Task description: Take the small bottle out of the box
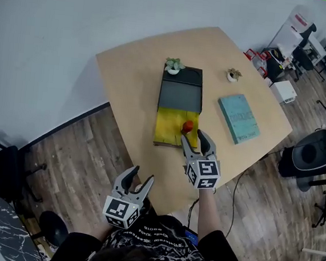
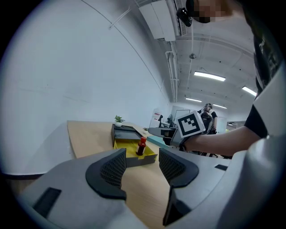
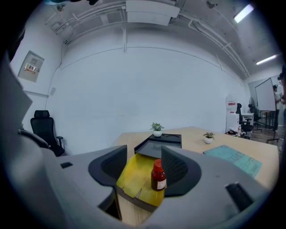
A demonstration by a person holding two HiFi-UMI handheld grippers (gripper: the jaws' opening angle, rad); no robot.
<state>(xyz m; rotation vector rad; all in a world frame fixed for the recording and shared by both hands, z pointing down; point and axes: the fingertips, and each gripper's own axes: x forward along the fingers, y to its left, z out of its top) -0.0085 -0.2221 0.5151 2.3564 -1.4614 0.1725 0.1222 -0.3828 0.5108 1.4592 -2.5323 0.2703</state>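
Observation:
A small brown bottle with a red cap (image 1: 188,126) stands upright in the yellow open box (image 1: 172,128), near its right front corner. The box's dark lid (image 1: 181,91) lies open behind it. My right gripper (image 1: 194,138) is open just in front of the bottle. In the right gripper view the bottle (image 3: 158,175) shows between the jaws, close to the right one, untouched. My left gripper (image 1: 137,179) is open and empty, held off the table's near edge over the floor. From the left gripper view, the bottle (image 2: 141,146) and box (image 2: 129,151) lie ahead.
A teal book (image 1: 238,118) lies right of the box. One small potted plant (image 1: 174,65) stands at the lid's far end, another (image 1: 233,75) near the table's far right corner. Office chairs and desks stand on the wooden floor (image 1: 91,166) around the table (image 1: 134,72).

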